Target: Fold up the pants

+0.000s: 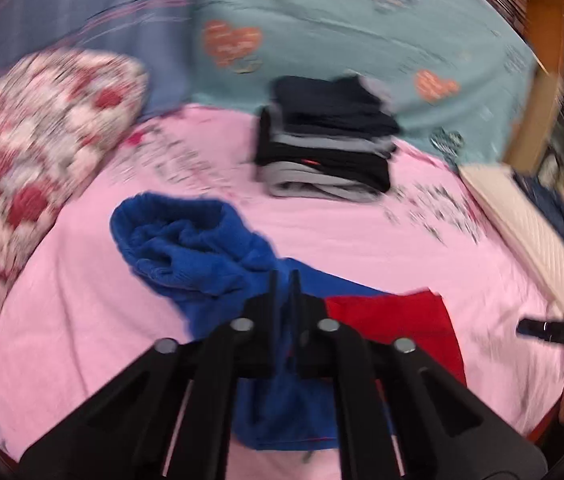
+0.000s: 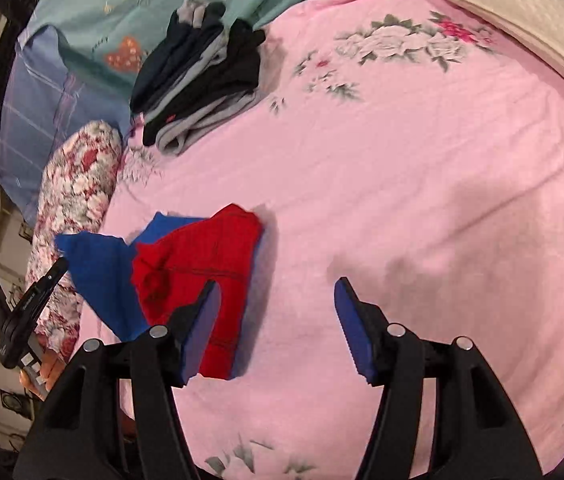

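No brand, label or readable writing on any item; the left-wrist view is motion-blurred.

Pink floral sheet (image 2: 422, 184) covers the bed. Its far edge meets a teal sheet (image 1: 322, 20) printed with hearts; a cream pad (image 2: 530, 28) lies along one side edge, and a floral pillow (image 1: 30, 152) lies at the opposite side.

Stack of folded dark and grey clothes (image 1: 326, 140) sits at the far edge of the pink sheet. Wide bare pink area lies between the stack and the pants, and more beside the cream pad.

Pants (image 1: 202, 252), blue and red, lie near the pillow side, partly bunched.

Left gripper (image 1: 282, 280): jaws closed, blue pants fabric pinched between the fingers.

Right gripper (image 2: 278, 292): jaws roughly half apart, nothing between them, over bare sheet; its one finger (image 2: 198, 320) overlaps the red part in view, contact cannot be told.
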Demonstrator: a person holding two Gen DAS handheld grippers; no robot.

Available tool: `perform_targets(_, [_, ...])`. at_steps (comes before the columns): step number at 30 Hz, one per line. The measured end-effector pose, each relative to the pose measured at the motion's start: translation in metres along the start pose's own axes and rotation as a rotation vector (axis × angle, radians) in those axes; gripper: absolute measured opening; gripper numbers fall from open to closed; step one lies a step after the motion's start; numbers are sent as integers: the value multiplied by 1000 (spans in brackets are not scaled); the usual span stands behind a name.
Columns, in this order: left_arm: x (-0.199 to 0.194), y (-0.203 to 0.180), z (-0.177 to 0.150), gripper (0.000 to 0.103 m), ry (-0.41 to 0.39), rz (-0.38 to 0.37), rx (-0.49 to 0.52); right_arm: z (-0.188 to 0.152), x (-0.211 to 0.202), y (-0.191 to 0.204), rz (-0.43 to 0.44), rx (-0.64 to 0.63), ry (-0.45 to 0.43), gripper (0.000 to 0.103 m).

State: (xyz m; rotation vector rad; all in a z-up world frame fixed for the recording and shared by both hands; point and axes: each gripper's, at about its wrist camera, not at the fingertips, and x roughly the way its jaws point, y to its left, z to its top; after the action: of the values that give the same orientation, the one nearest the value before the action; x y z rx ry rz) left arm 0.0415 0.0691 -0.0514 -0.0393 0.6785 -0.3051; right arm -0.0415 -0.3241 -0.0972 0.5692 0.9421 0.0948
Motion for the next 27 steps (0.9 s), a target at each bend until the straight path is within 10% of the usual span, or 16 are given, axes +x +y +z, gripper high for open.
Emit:
perform_targets(5, [31, 0, -6, 2, 124, 113, -47, -5, -21, -14, 47, 7, -33, 60])
perform_targets(7, [39, 19, -6, 28, 174, 138, -108, -8, -28, -17, 52, -9, -47, 60])
perform_targets(9, [38, 25, -2, 77, 172, 134, -129, -8, -33, -23, 58, -8, -57, 60])
perform_targets(13, [60, 6, 25, 79, 227, 231, -6, -8, -27, -36, 71, 28, -48, 60])
perform_targets(20, [159, -33, 39, 84, 568, 374, 158, -9, -16, -53, 100, 78, -24, 60])
perform_targets(27, [211, -19, 16, 67, 773, 505, 175, -5, -28, -86, 102, 143, -57, 60])
